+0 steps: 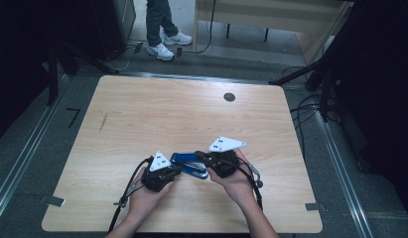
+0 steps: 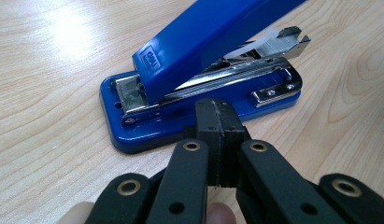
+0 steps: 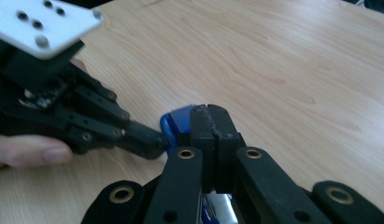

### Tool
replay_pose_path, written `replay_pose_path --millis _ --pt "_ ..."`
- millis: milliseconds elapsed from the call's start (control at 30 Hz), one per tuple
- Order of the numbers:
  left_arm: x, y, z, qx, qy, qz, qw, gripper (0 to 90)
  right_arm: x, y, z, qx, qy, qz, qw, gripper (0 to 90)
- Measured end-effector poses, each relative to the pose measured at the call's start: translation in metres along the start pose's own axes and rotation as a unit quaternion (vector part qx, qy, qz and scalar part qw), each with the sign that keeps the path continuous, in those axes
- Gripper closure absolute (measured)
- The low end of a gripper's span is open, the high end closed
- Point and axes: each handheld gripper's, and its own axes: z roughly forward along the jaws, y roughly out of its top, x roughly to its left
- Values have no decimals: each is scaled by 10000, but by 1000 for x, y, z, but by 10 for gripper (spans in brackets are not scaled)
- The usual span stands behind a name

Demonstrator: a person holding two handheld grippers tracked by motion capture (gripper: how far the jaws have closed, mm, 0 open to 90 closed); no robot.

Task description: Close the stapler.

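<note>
A blue stapler [image 1: 187, 164] lies on the wooden table near its front edge, between my two grippers. In the left gripper view its blue top arm [image 2: 199, 42] is hinged upward off the metal magazine [image 2: 255, 70]. My left gripper [image 2: 221, 112] is shut with nothing between its jaws, its tip against the side of the stapler's base [image 2: 133, 135]. My right gripper [image 3: 210, 116] is shut too, empty, its tip low over the stapler's blue top [image 3: 176, 120]. From the left the left gripper [image 3: 152, 140] reaches the same end of the stapler.
The wooden table [image 1: 181, 114] has a round dark cable hole [image 1: 229, 97] at the back right. A person's legs in white shoes [image 1: 162, 49] stand beyond the far edge. Cables lie on the floor at the right [image 1: 306, 109].
</note>
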Motion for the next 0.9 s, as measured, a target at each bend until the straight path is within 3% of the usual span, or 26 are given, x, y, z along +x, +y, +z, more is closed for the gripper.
replay_pose_path --millis 300,433,600,700,800,900 --pt "1 0 -1 -24 -5 -10 10000 900 -8 -27 -2 127 -209 215 9995 900" --pt "1 0 -1 -36 0 -11 10000 900 -7 -31 -2 30 -237 264 9994 900" --pt "1 0 -2 -36 -8 0 10000 900 -1 -37 0 64 -462 234 9986 900" --pt "1 -1 -2 -40 -9 -3 10000 900 1 -43 1 -31 -423 339 9985 900" --pt "1 -1 -2 -45 -6 -7 10000 900 5 -46 2 -20 -529 238 9983 900" --pt "1 -1 -2 -46 -5 -5 10000 900 5 -48 2 -87 -525 317 9981 900"
